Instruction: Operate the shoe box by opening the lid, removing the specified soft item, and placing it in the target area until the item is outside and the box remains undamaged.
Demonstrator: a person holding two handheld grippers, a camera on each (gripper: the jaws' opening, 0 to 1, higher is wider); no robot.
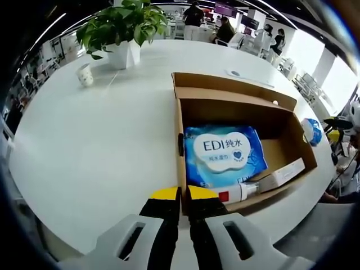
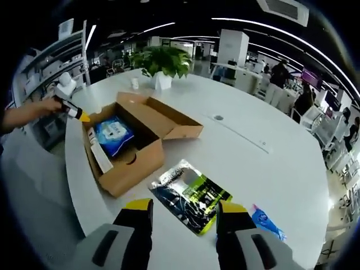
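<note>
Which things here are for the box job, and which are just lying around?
For the job:
shoe box, lid open
blue wipes pack inside
left hand-held gripper, at the box wall
right hand-held gripper

Just lying around:
potted plant
paper cup
dark foil bag
small blue packet

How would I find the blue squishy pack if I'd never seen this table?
Find the open cardboard shoe box on the big white table. Look inside, on its floor: the blue wipes pack lies flat there. It is the box's one blue soft thing, with a white oval label, beside a long white carton.
</note>
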